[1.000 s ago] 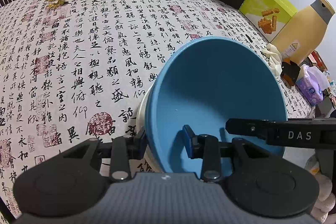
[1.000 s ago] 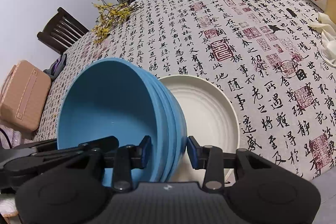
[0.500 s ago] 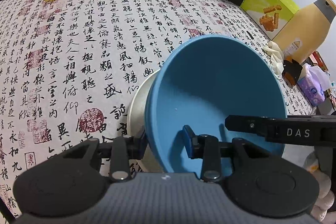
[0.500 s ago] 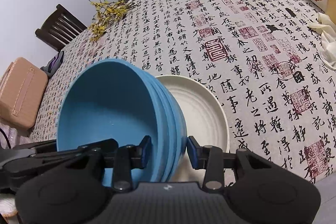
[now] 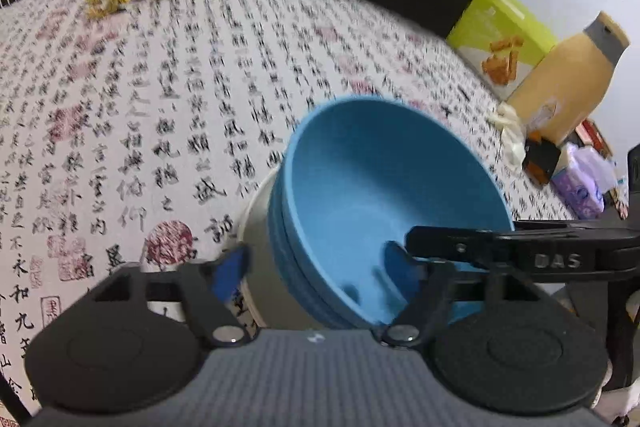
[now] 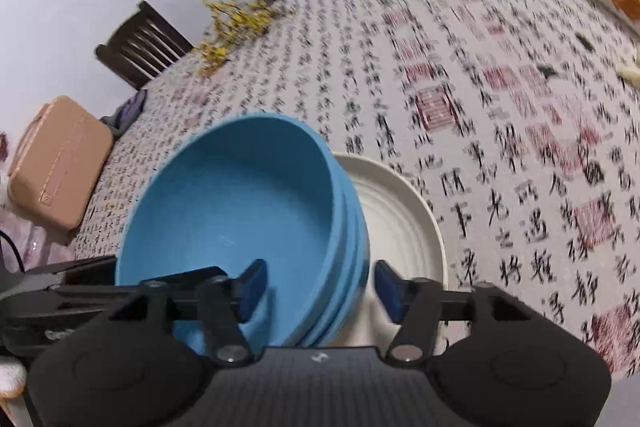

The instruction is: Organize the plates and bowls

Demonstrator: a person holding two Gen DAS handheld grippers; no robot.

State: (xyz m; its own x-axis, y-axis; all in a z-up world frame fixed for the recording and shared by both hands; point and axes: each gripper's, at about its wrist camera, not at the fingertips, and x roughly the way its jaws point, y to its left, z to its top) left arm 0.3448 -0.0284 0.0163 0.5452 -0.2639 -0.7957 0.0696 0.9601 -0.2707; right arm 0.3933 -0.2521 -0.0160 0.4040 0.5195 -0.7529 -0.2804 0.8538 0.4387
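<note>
Blue bowls (image 5: 384,203): nested stack on the white plate (image 6: 400,219), on the worktop (image 5: 160,107)
Left gripper (image 5: 316,263): jaws opening, straddling the stack's left rim
Right gripper (image 6: 320,285): jaws opening, straddling the opposite rim

1. The left gripper (image 5: 316,269) has a dark grey ribbed body across the bottom of its own view, with a small white mark at the top centre.
2. 2 round matte black housings flank that body, each with a faint circular recess.
3. Black angled links run forward from 2 silver pivot screws, 1 per side.
4. The fingertips (image 5: 230,269) carry blue pads.
5. The right gripper (image 6: 318,287) has the same build: grey ribbed body, 2 black round housings, silver screws, blue pads.
6. In the left wrist view, the right gripper shows as a black bar with a small screw and raised "DAS" lettering.
</note>
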